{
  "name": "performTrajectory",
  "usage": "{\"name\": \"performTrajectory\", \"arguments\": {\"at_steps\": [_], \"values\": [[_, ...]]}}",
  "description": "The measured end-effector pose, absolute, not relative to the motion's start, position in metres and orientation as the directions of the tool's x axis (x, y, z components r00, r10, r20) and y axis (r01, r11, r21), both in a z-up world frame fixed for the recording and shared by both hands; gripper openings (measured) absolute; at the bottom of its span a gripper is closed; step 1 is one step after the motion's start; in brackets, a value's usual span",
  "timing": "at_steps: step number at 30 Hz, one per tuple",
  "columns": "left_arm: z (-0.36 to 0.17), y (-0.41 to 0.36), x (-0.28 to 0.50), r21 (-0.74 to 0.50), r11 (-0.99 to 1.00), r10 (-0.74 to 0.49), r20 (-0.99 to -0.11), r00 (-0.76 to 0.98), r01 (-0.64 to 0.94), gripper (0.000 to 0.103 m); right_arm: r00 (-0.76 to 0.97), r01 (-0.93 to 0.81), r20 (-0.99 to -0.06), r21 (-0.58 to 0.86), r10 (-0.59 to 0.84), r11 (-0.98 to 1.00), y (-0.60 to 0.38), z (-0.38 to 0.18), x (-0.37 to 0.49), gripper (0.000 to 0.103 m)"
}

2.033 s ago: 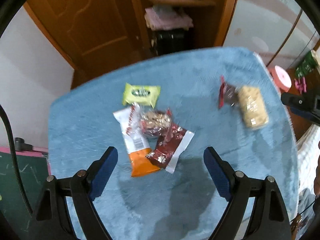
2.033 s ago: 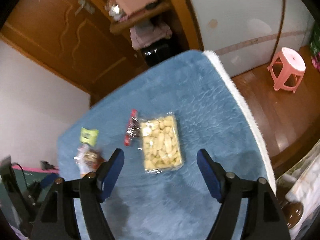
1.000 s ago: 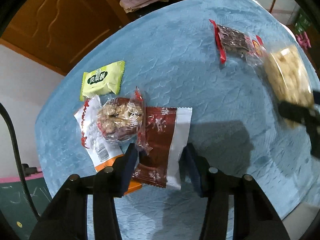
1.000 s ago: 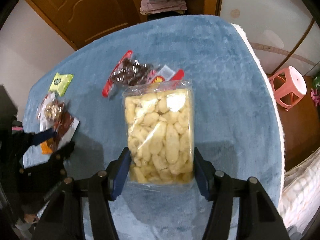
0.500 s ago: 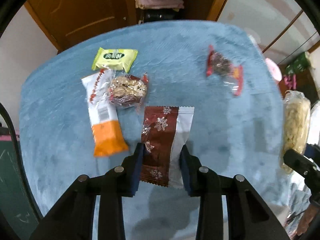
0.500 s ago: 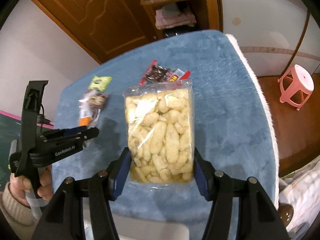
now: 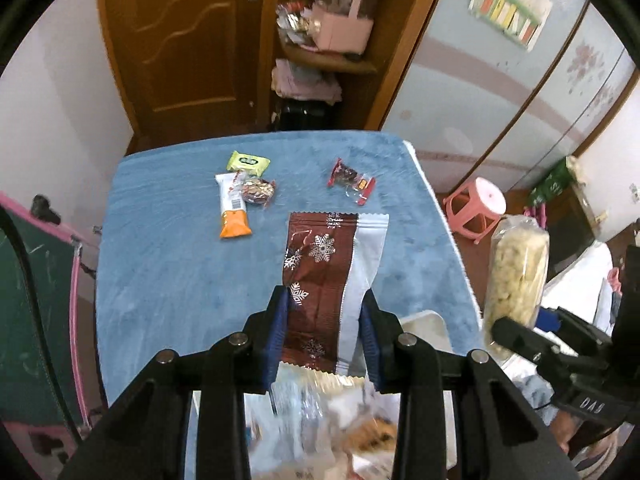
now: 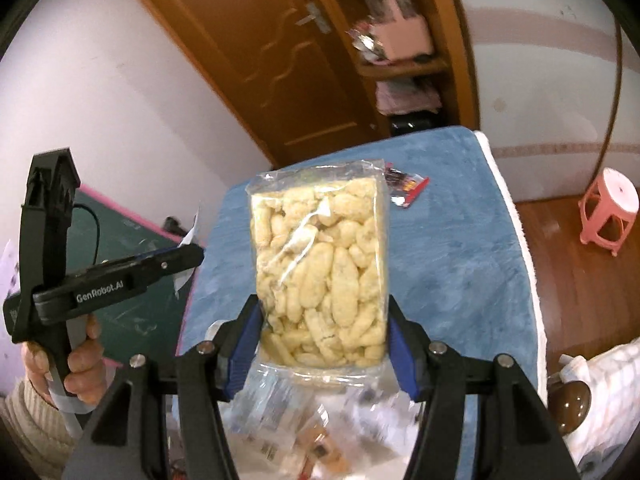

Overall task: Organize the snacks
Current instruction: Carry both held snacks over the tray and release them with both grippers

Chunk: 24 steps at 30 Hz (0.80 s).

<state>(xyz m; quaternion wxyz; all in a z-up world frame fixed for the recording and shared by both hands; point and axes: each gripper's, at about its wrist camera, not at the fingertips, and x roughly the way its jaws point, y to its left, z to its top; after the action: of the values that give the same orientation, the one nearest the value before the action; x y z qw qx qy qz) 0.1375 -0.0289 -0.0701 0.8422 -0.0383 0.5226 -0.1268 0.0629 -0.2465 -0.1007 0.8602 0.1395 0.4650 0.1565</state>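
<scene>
My left gripper [image 7: 325, 312] is shut on a brown and white snack packet with snowflakes [image 7: 328, 276], held up above the near table edge. My right gripper [image 8: 322, 328] is shut on a clear bag of pale puffed snacks [image 8: 320, 264], which also shows in the left wrist view [image 7: 516, 276]. Below both grippers lies a white tray [image 7: 428, 320] with blurred snack packets in it. On the blue table [image 7: 168, 272] lie a green packet [image 7: 248, 161], a white and orange bar [image 7: 233, 209], a clear nut packet [image 7: 259, 191] and a red packet [image 7: 351, 180].
A pink stool [image 7: 476, 204] stands on the floor right of the table. A green board with a pink edge [image 7: 36, 304] leans at the left. A wooden door and shelves [image 7: 320, 40] stand behind the table. The left gripper and hand show in the right wrist view [image 8: 100, 284].
Both grippers have closed on their packets, lifted them off the table and pulled back toward the near edge over the white tray. The other snacks have not moved.
</scene>
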Motion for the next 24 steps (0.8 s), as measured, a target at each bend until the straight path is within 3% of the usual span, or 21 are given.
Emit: {"name": "performTrajectory", "arguments": {"at_steps": [7,20,21,24], "values": [[-0.049,-0.027,0.071,-0.162,0.974,-0.218,-0.862,0.458,0.160,0.033,0.522,-0.238,-0.740,0.352,0.424,0.905,-0.221,-0.082,0.000,0.059],[-0.090,-0.027,0.027,-0.043,0.994,-0.080,-0.905,0.418,0.097,0.035,0.405,-0.218,-0.862,0.234,0.306,0.947,-0.193,-0.125,-0.033,0.060],[-0.092,-0.026,0.026,-0.030,0.995,-0.066,-0.909,0.411,0.093,0.040,0.392,-0.212,-0.868,0.237,0.305,0.948,-0.192,-0.127,-0.033,0.060],[-0.094,-0.024,0.021,-0.014,0.997,-0.045,-0.909,0.414,0.076,0.081,0.373,-0.190,-0.877,0.248,0.304,0.950,-0.193,-0.131,-0.032,0.065]]}}
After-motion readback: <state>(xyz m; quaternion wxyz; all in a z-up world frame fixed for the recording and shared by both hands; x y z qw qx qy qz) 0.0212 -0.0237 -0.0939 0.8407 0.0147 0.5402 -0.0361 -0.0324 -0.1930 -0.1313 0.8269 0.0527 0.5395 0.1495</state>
